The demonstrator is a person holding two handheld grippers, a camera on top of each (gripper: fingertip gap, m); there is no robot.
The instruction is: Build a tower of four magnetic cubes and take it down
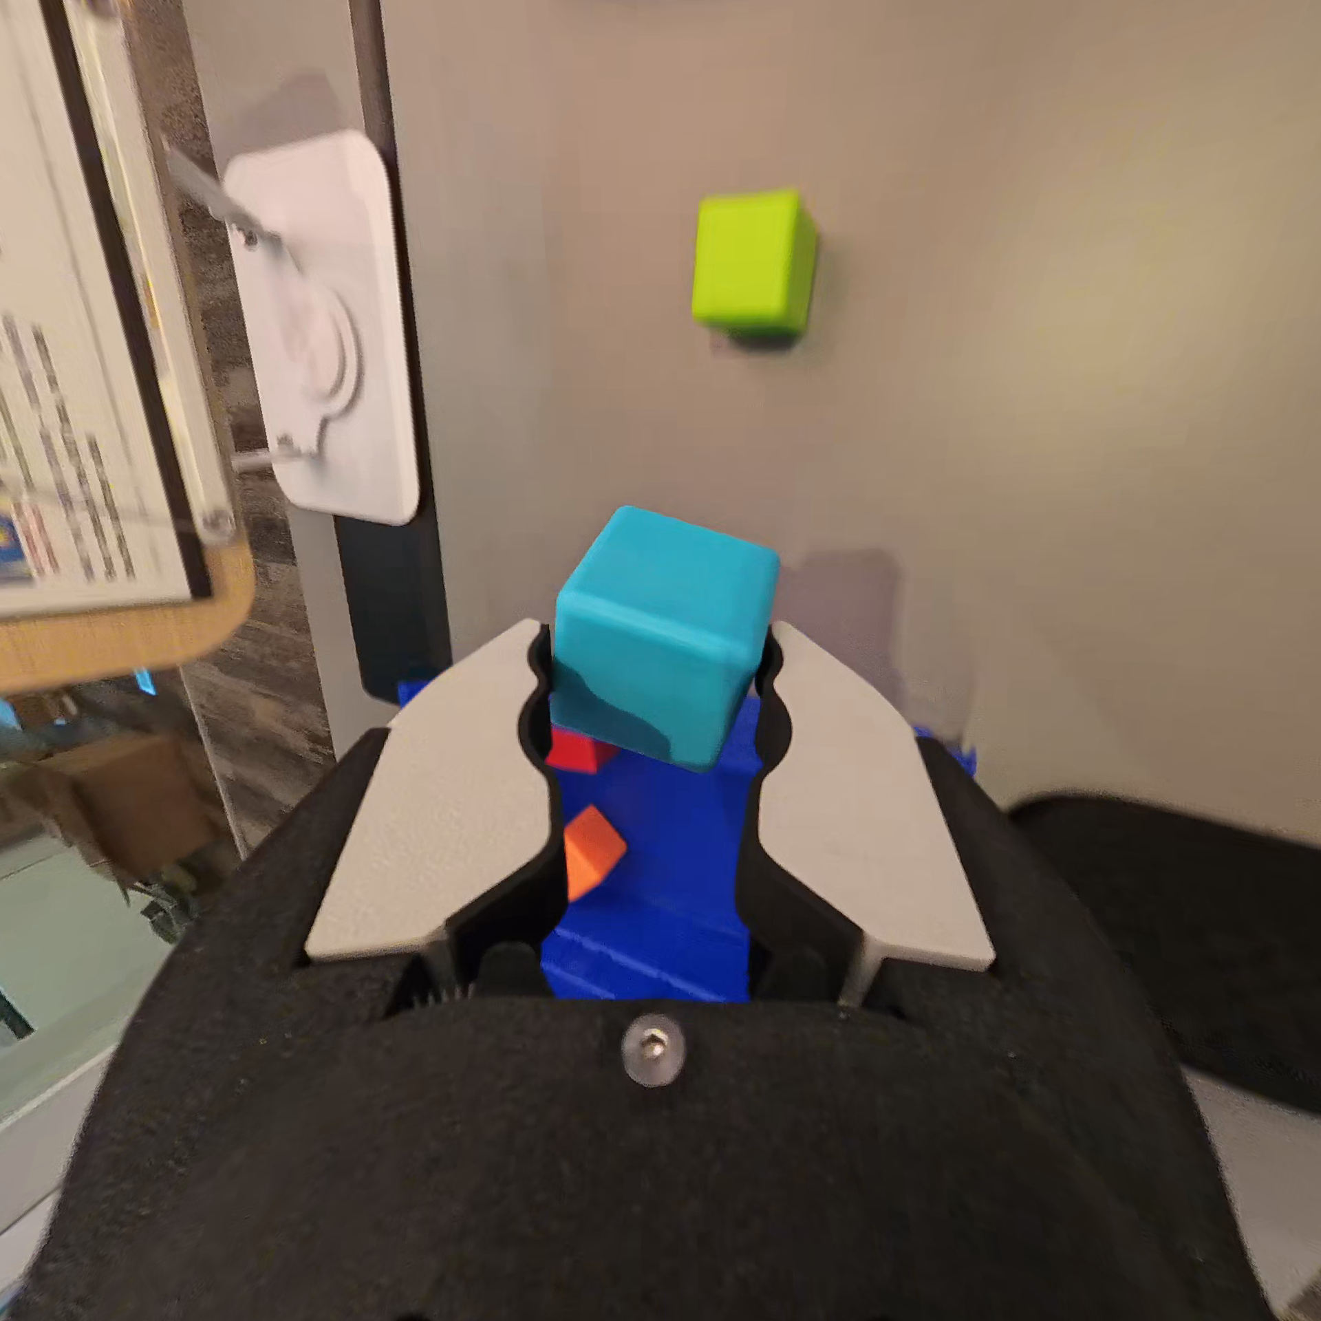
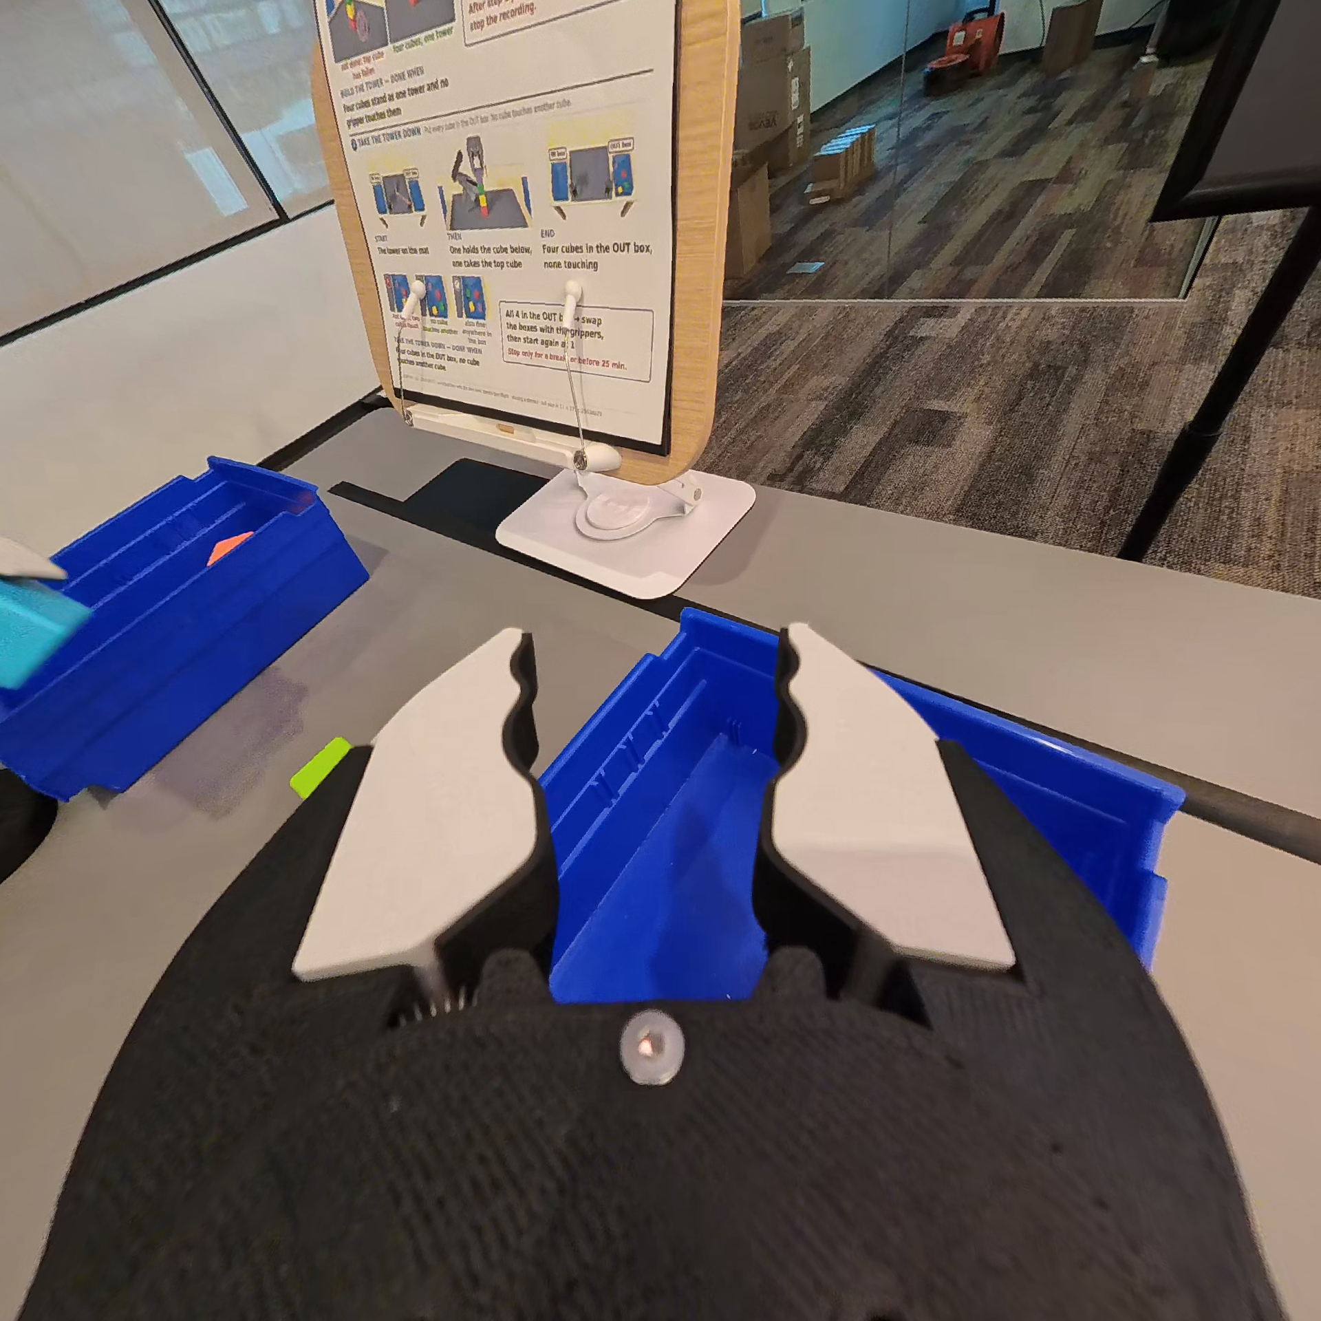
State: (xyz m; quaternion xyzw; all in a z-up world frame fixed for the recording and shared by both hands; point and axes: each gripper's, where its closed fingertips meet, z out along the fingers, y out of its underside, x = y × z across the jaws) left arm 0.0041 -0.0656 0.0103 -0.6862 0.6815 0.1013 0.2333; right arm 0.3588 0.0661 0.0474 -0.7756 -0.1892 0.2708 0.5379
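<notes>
One smooth lime-green plastic cube point(image 1: 754, 264) is standing alone on the grey worktop point(image 1: 1072, 429); you are clamping the teal plastic cube point(image 1: 661, 636) in your left claw point(image 1: 657, 654) above the blue plastic bin point(image 1: 657, 893), where red and orange cubes are waiting. Your right claw point(image 2: 654, 686) is hanging released, holding nothing. Tower barely begun.

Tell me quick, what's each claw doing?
Left gripper: closed on the teal cube.
Right gripper: open, holding nothing.
</notes>
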